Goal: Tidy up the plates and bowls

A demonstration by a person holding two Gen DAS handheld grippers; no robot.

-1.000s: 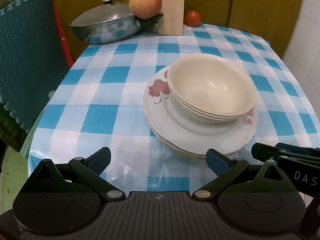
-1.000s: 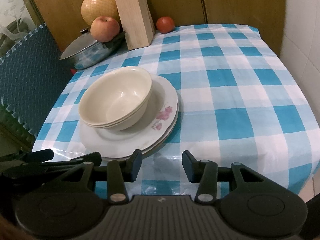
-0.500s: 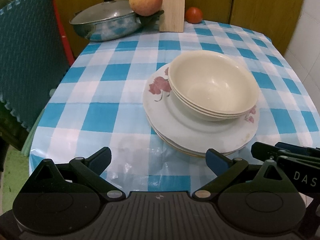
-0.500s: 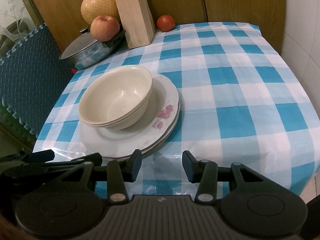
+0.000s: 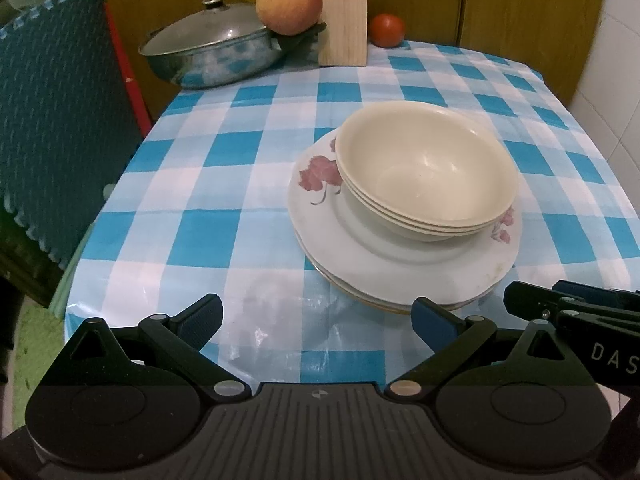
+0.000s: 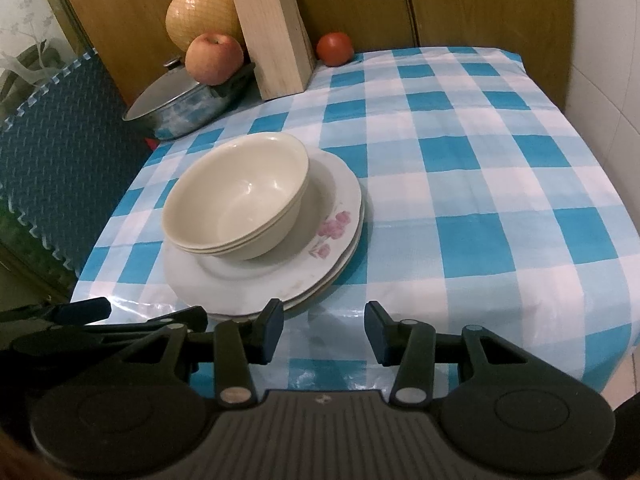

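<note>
A nested stack of cream bowls (image 5: 428,168) (image 6: 236,196) sits on a stack of white flowered plates (image 5: 400,260) (image 6: 280,276) on the blue checked tablecloth (image 5: 200,184) (image 6: 480,184). My left gripper (image 5: 316,320) is open and empty, low over the table's near edge, left of the plates. My right gripper (image 6: 324,330) is open and empty, just in front of the plates' near rim. Each gripper shows at the edge of the other's view.
At the back stand a lidded steel pan (image 5: 212,56) (image 6: 180,100), an apple (image 5: 289,4) (image 6: 214,58), a pomelo (image 6: 202,16), a wooden knife block (image 5: 342,12) (image 6: 276,28) and a tomato (image 5: 386,30) (image 6: 335,49). A teal foam mat (image 5: 60,120) stands left; a tiled wall (image 6: 608,80) is right.
Both grippers have drawn back slightly from the stack and stay open. The bowls and plates have not moved.
</note>
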